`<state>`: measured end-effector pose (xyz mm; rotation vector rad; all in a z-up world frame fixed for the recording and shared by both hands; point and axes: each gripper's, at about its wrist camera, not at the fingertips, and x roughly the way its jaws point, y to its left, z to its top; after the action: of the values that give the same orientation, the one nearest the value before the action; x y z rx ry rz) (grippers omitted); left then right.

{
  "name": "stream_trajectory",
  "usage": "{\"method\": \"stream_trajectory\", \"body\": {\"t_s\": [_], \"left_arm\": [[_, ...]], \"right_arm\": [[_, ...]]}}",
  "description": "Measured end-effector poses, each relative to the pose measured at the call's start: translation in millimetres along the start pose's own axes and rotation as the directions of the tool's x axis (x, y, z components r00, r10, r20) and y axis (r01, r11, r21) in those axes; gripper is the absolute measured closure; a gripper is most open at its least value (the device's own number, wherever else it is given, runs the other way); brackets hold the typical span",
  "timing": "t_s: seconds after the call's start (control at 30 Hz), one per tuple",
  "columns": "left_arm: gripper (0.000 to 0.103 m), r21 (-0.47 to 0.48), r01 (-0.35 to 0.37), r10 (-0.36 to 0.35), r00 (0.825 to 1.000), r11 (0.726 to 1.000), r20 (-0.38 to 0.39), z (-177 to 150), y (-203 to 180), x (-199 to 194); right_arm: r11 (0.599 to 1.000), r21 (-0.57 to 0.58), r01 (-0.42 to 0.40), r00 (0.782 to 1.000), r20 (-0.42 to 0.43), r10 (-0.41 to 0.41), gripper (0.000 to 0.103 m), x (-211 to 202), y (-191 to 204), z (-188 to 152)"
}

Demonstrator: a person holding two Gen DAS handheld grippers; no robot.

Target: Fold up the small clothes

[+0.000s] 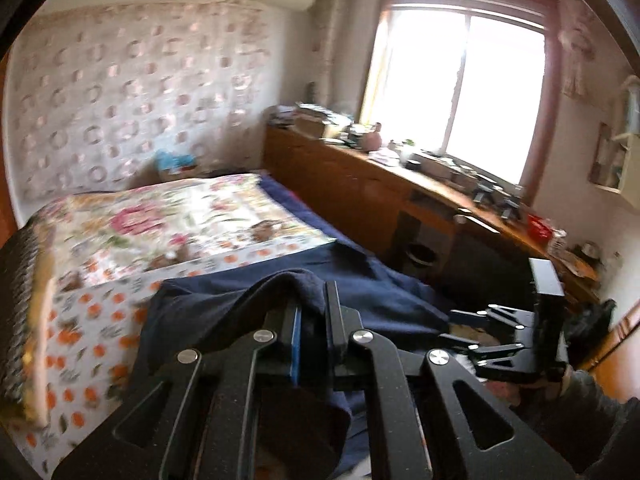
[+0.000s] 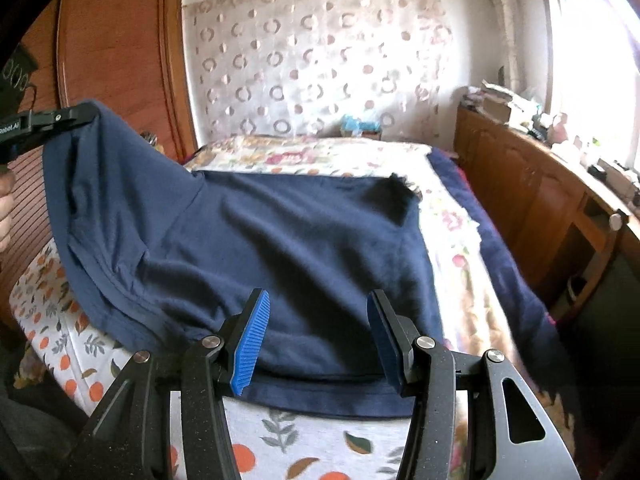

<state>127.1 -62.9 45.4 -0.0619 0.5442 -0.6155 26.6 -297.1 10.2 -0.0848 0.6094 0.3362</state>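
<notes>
Left gripper: the left gripper [image 1: 314, 320] is pinching a bunch of the shirt [image 2: 280, 248] between its pressed-together jaws and is holding that corner up in the air, above the near left part of the bed [image 2: 280, 440].
Right gripper: the right gripper [image 2: 316, 340] is standing spread, with the shirt's near hem lying between its blue pads [image 2: 250, 344]. The pads are not pressing on the cloth.
Where the shirt is: most of it is lying on the bed, and only the left corner is hanging up from the left gripper.
What could go wrong: the shirt could slip out of the left gripper, because only a small bunch is being held. The lifted corner could drag the rest along the bed and spoil the flat part. The right gripper could miss the hem if it closes too high.
How the shirt looks: it is dark blue, soft and thin. It is showing wrinkles and a stitched band along the edge. A dark fuzzy patch [image 2: 394, 196] is sitting at the far end; I cannot tell what it is.
</notes>
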Motion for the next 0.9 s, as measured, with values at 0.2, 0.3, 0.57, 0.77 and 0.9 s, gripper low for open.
{"method": "stream_trajectory", "body": {"t_s": [0.2,0.3,0.57,0.77,0.9], "left_arm": [[0.066,0.044,0.061,-0.059,0.996,0.997,-0.061,-13,-16,12],[0.041,0.035,0.058,-0.057,0.998,0.998,-0.042,-16,-15,4],[0.031,0.027,-0.063,0.063,0.998,0.998,-0.008,-28,4,-25],[0.031,-0.007,-0.132,0.132,0.991,0.991,-0.025,-49,26,-34],[0.031,-0.02,-0.166,0.165,0.986,0.986,-0.04,-64,36,-38]], "right_arm": [[1.0,-0.004,-0.009,1.0,-0.004,0.009,0.05,-1,7,-5],[1.0,-0.013,-0.016,1.0,-0.012,0.016,0.05,6,9,-3],[0.996,-0.056,-0.063,0.998,-0.026,0.061,0.05,18,27,8],[0.984,-0.128,-0.126,0.991,-0.069,0.118,0.05,39,48,11],[0.977,-0.178,-0.121,0.981,-0.17,0.09,0.05,69,59,5]]}}
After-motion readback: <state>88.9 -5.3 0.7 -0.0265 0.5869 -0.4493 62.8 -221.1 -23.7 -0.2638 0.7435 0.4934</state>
